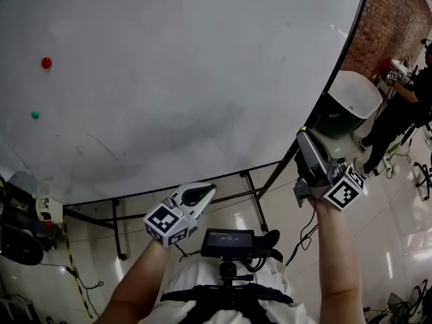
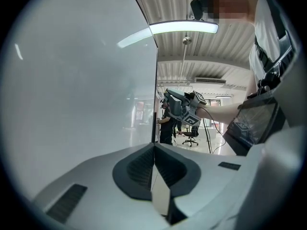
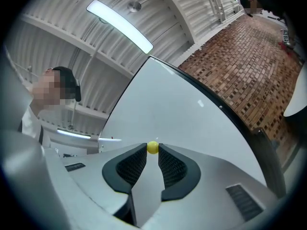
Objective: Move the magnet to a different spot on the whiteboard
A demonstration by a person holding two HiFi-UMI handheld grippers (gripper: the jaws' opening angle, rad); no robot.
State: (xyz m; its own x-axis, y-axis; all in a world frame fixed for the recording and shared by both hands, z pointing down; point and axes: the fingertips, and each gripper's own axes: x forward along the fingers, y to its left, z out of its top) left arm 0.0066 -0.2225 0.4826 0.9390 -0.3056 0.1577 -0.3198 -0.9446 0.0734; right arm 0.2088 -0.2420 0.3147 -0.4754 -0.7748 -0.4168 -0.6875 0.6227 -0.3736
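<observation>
A small yellow ball magnet [image 3: 152, 147] sits pinched between the tips of my right gripper [image 3: 152, 150], which is shut on it. In the head view the right gripper [image 1: 304, 140] is held off the lower right edge of the whiteboard [image 1: 189, 79], away from its surface. A red magnet [image 1: 46, 63] and a green magnet [image 1: 34, 115] stick to the board's left side. My left gripper [image 1: 204, 193] hangs below the board's bottom edge. Its jaws [image 2: 154, 146] are shut with nothing between them. From the left gripper view, the right gripper [image 2: 181, 107] shows past the board's edge.
The board stands on a black frame with legs [image 1: 255, 201] on a glossy tiled floor. A white and dark bin [image 1: 351, 96] and a brick wall [image 1: 391, 19] lie to the right. A person in black [image 1: 401, 106] stands there. A small screen [image 1: 228, 243] is mounted at my chest.
</observation>
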